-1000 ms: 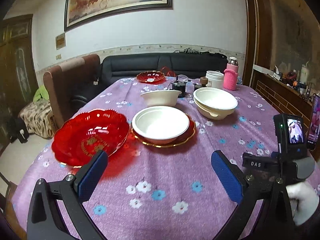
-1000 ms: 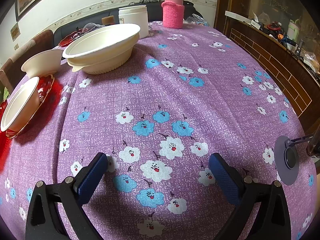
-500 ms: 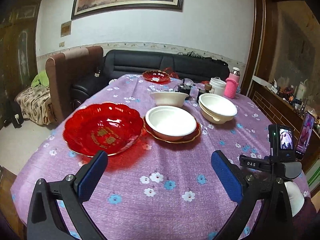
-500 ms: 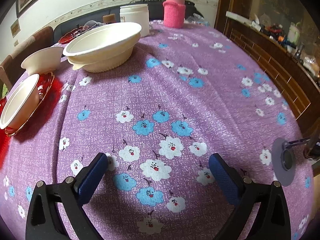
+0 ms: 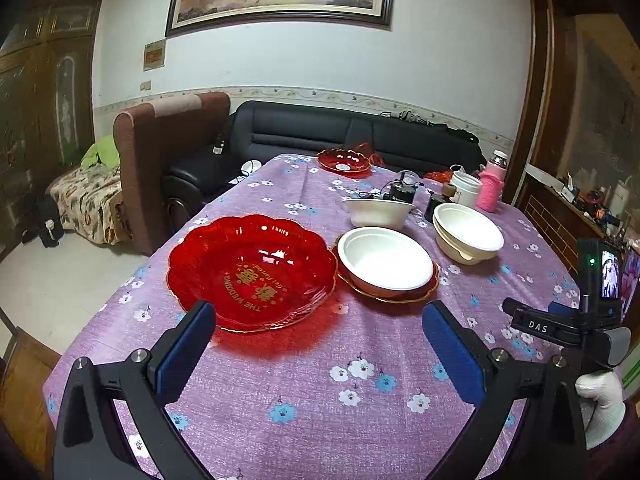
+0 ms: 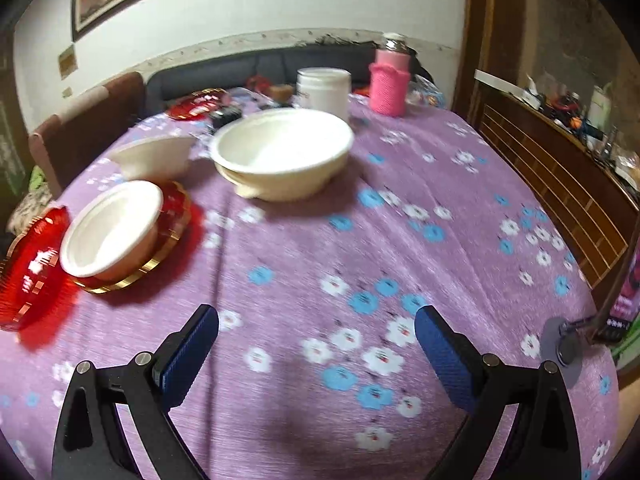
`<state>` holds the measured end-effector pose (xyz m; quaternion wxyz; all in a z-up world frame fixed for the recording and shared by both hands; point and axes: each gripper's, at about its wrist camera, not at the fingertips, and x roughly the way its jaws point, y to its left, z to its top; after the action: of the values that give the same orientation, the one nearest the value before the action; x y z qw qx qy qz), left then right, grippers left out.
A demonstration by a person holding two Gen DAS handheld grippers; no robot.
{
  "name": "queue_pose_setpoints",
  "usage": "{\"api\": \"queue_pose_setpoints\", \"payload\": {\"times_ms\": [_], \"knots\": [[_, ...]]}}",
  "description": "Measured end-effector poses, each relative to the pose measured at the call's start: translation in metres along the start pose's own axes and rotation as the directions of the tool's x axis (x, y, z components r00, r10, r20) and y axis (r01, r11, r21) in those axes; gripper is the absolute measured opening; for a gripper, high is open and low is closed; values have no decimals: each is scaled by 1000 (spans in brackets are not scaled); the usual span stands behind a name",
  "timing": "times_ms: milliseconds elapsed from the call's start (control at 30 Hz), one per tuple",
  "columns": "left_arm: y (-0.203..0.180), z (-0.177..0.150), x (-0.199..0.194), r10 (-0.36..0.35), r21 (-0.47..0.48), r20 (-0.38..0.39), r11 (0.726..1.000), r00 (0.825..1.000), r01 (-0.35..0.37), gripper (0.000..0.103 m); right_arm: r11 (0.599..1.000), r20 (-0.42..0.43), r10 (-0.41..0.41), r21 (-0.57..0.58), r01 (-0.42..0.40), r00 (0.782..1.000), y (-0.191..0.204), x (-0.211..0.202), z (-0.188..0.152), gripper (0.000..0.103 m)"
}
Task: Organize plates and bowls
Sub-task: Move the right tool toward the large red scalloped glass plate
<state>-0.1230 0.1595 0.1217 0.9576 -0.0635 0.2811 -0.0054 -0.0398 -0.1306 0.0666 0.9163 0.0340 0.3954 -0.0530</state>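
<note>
A large red scalloped plate [image 5: 252,276] lies on the purple flowered tablecloth [image 5: 320,380]. Right of it, a white bowl [image 5: 384,258] sits in a gold-rimmed red plate [image 5: 430,286]. Behind stand a lone white bowl [image 5: 378,212] and two stacked white bowls [image 5: 468,234]. A small red plate [image 5: 344,162] lies at the far end. My left gripper [image 5: 320,336] hovers open, empty, over the near table. My right gripper [image 6: 316,340] is open and empty, with the stacked bowls [image 6: 282,158], the bowl on the red plate [image 6: 114,230] and the lone bowl [image 6: 154,156] ahead of it.
A white jar [image 5: 464,190], a pink-sleeved flask [image 5: 492,186] and small dark items stand at the table's far right. A gloved hand [image 5: 600,396] holds the other gripper's handle, which carries a small screen. A black sofa and brown armchair flank the far side. A phone stand [image 6: 568,344] sits at the right edge.
Both grippers have risen and tilted up, so more of the room and the table shows. The right view is blurred from motion. The dishes have not moved.
</note>
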Motion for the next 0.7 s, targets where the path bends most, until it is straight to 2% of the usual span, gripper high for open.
{"api": "queue_pose_setpoints", "payload": {"times_ms": [133, 467, 700], "knots": [[11, 4, 3, -25, -41, -18, 999, 1000, 25, 103, 999, 13, 42, -4, -42, 999, 13, -3, 7, 100], [16, 13, 10, 22, -13, -20, 1000, 1000, -22, 103, 996, 14, 89, -22, -88, 996, 28, -3, 15, 100], [38, 18, 20, 41, -72, -48, 996, 998, -44, 103, 980, -5, 198, 33, -198, 980, 20, 1, 17, 98]]}}
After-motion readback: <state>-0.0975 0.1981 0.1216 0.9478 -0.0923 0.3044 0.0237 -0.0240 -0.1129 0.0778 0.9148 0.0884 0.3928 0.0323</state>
